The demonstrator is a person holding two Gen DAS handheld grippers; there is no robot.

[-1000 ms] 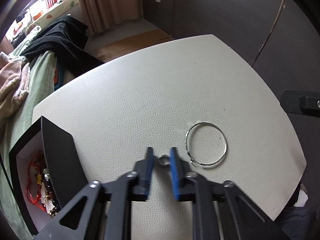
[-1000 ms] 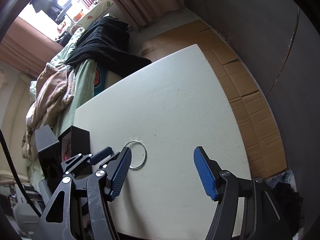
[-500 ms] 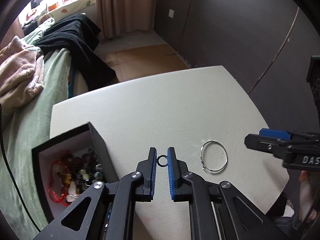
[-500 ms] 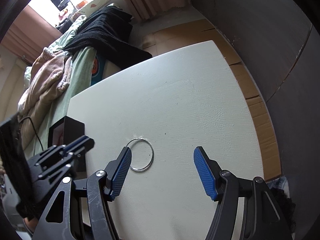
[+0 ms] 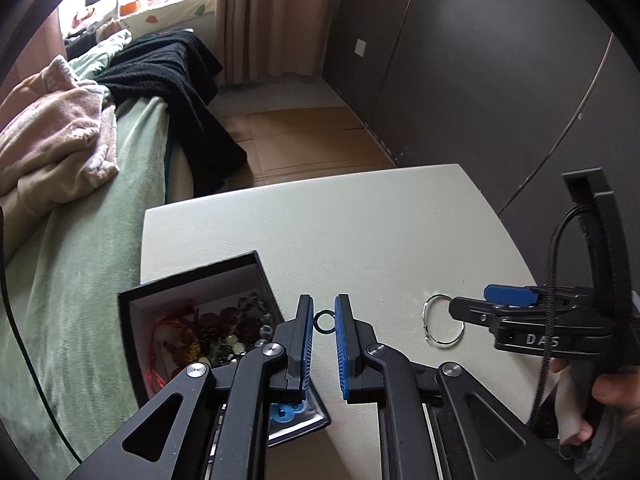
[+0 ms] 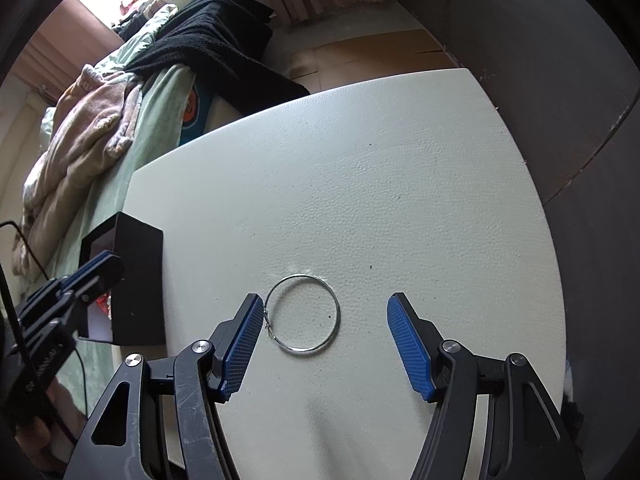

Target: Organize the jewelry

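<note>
Progress looks well past halfway, judging by how little remains on the table [image 6: 400, 184]. Its pale top carries only a black box [image 5: 192, 280] near the left edge and one silver hoop [image 6: 303, 314] lying flat further right. The box is open, white inside, and already holds a heap of jewelry: a red cord bracelet [image 5: 160, 344], brown and clear bead strands [image 5: 236, 328], and something blue at its near corner that I cannot identify.

Two pieces seem left to stow. One is a small dark ring [image 5: 324, 321], clenched between the blue pads of the left gripper [image 5: 323, 320], which hangs above the table just beside the box's right wall, not yet over the opening. I judge the ring needs carrying a little leftward and then dropping in.

Last is the hoop. The right gripper [image 6: 322, 320] sits spread wide around it, left pad almost touching the wire near its clasp, right pad well apart, grasping nothing.
</note>
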